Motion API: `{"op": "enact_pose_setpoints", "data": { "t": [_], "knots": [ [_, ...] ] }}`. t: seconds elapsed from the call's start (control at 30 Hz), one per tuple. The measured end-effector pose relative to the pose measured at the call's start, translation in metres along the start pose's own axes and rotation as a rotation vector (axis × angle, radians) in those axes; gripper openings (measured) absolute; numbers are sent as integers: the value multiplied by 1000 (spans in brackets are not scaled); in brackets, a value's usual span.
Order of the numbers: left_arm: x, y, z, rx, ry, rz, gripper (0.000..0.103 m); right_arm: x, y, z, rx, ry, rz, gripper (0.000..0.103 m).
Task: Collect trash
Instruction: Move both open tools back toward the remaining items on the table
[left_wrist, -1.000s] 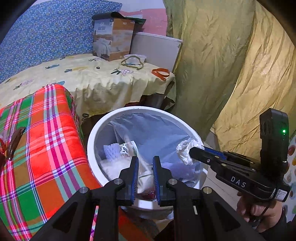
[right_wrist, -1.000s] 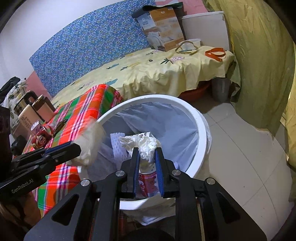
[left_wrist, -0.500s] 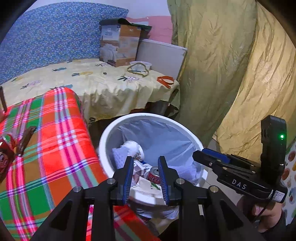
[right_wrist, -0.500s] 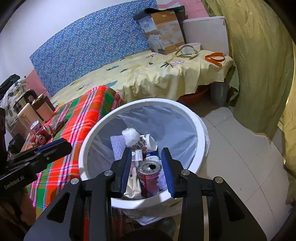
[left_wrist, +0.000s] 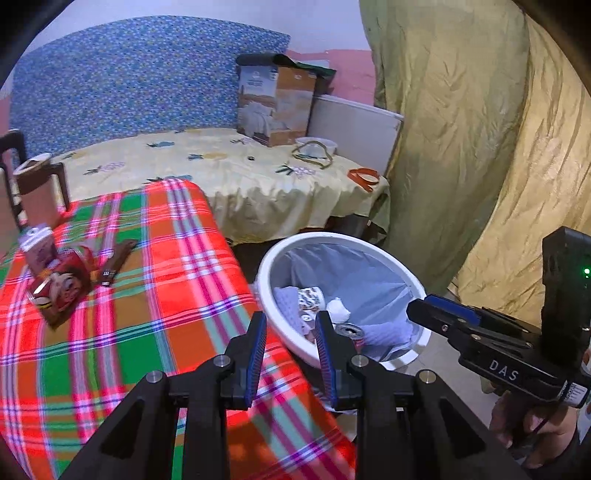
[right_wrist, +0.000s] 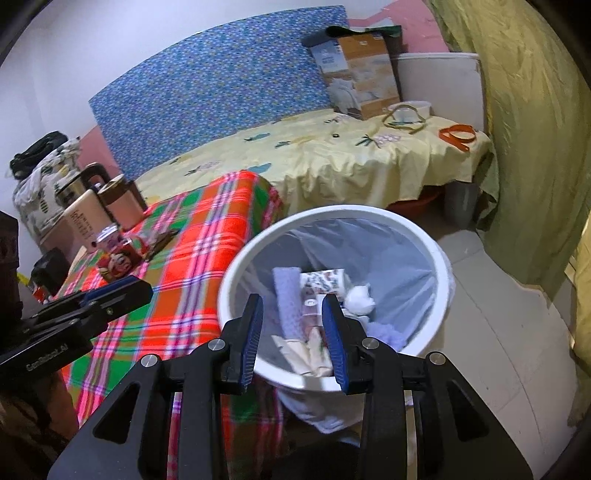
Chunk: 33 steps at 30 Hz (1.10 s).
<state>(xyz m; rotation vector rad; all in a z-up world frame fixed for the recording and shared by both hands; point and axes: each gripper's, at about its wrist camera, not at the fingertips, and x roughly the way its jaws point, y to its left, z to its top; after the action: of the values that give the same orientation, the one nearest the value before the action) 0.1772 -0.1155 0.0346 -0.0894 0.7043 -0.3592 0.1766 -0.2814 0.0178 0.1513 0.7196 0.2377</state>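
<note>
Trash (right_wrist: 325, 295) lies collected inside the white bin (right_wrist: 439, 258), which stands on the tiled floor (right_wrist: 498, 332) against the right edge of the plaid-covered table (left_wrist: 147, 295).

Left to right, as seen from my left wrist camera: a brown jug (left_wrist: 38, 192) stands at the far left corner of the plaid cloth. Near it sit a small lidded jar (left_wrist: 37, 247), a red cartoon-printed pack (left_wrist: 61, 288) and a dark wrapper (left_wrist: 114, 262), all resting on the cloth. My left gripper (left_wrist: 290, 350) hangs over the table's right edge, its jaws parted with nothing between them. Just right of it is the bin, lined with a pale blue bag (left_wrist: 354, 280). Inside I note a patterned paper cup (left_wrist: 310, 295), a crumpled white tissue (left_wrist: 338, 308), a drink can (left_wrist: 349, 330) and a pale textured cloth (right_wrist: 286, 295). My right gripper (right_wrist: 293, 339) is held above the near rim of the bin, jaws likewise spread and empty. Beyond the bin, a yellow-sheeted bed (left_wrist: 229, 177) carries a cardboard box (left_wrist: 273, 103). A yellow-green curtain (left_wrist: 461, 129) closes off the far right.
</note>
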Motion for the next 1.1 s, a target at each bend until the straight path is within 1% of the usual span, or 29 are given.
{"op": "enact_pose_setpoints", "data": {
  "t": [0.13,0.37,0.63,0.73,0.87,1.1],
  "knots": [
    [-19,6,-6,-16,-18,27,27,-2,12,-1,-27,0,27,36],
    [-40,19,-14,-42,-34,64,27,-3,37,-4,-66,5,68,36],
    [-60,40,-24,-78,-53,102,27,-3,57,-7,-93,12,92,36],
    [-67,53,-29,-99,-56,117,27,-1,64,-8,-101,18,97,37],
    [-74,69,-34,-125,-62,135,27,2,77,-9,-117,26,105,42],
    [-88,95,-39,-161,-77,177,27,5,108,-7,-172,34,140,42]
  ]
}}
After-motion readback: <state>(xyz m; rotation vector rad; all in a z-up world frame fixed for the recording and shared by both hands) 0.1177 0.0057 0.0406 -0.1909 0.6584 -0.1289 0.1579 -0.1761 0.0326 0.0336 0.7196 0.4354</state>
